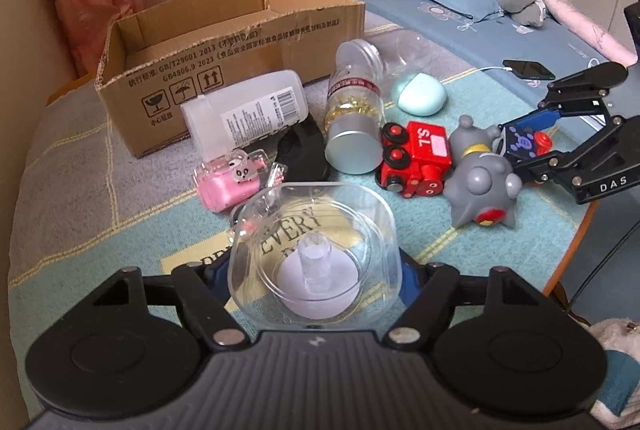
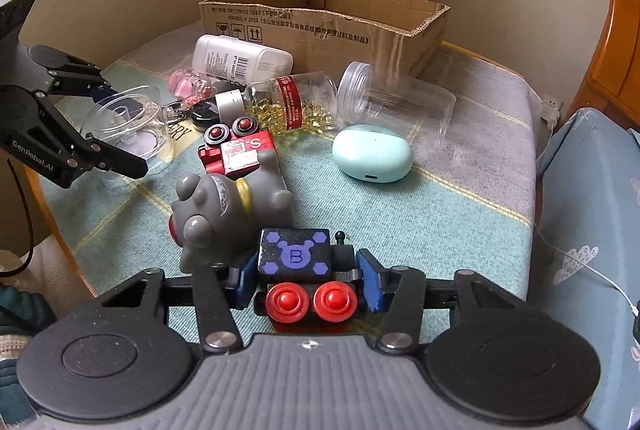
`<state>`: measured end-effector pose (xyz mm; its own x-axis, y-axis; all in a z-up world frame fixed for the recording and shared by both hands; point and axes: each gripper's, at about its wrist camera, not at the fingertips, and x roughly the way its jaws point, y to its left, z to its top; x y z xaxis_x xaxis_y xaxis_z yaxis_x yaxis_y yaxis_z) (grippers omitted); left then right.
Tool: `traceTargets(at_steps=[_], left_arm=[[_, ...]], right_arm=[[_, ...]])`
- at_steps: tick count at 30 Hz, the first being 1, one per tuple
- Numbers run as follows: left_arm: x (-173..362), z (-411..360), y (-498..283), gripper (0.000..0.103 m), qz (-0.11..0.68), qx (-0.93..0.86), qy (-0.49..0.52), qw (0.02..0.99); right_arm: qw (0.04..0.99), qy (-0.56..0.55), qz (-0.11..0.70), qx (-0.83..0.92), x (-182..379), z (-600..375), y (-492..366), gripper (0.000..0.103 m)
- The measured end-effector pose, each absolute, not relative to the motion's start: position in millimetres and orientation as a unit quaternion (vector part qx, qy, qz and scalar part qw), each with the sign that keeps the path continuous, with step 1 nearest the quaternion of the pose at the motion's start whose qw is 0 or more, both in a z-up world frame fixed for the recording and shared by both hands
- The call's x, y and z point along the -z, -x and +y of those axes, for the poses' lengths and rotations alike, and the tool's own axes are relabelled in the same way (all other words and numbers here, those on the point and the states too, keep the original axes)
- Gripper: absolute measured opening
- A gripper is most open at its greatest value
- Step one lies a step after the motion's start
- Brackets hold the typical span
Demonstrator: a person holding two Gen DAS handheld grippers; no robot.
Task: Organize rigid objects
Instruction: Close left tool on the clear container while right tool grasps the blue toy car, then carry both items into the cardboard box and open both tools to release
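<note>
Toys and containers lie scattered on the blanket-covered table (image 2: 460, 198), in front of the cardboard box (image 1: 224, 70) at upper left of the left wrist view. Right gripper (image 2: 306, 280) is clamped on a black block train (image 2: 296, 256), low centre of its view. Left gripper (image 1: 316, 270) grips a clear square container (image 1: 312, 250) at lower centre. Grey figurine (image 2: 224, 210), red train (image 1: 420, 158), capsule jar (image 1: 352, 106), white bottle (image 1: 244, 110) and mint case (image 2: 372, 154) lie between.
</note>
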<state>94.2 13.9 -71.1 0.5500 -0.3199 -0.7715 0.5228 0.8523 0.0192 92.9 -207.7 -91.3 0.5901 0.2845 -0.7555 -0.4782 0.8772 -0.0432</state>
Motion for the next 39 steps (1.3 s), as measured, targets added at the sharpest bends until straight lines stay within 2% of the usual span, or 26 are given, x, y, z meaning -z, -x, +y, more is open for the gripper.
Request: traceTargets(at_steps=[15,27,39], left_arm=[[14.4,23.7,-118.5,0.074,0.388,0.225,-0.130,0.885],[-28.5,20.3,-209.9,0.074,0.350,0.201,-0.143,0.904],[-23.6,18.1,-305.7,0.074,0.363,0.170,-0.147,0.904]], right_arm=[[0.893,0.151,0.356,-0.229,34.6,-192.2,-104.5,0.056],[0.911,0.143,0.305,-0.238,-16.3,-159.0,-177.0,0.056],[0.907,0.148,0.319,-0.229,-27.0,-141.4,-246.3,0.056]])
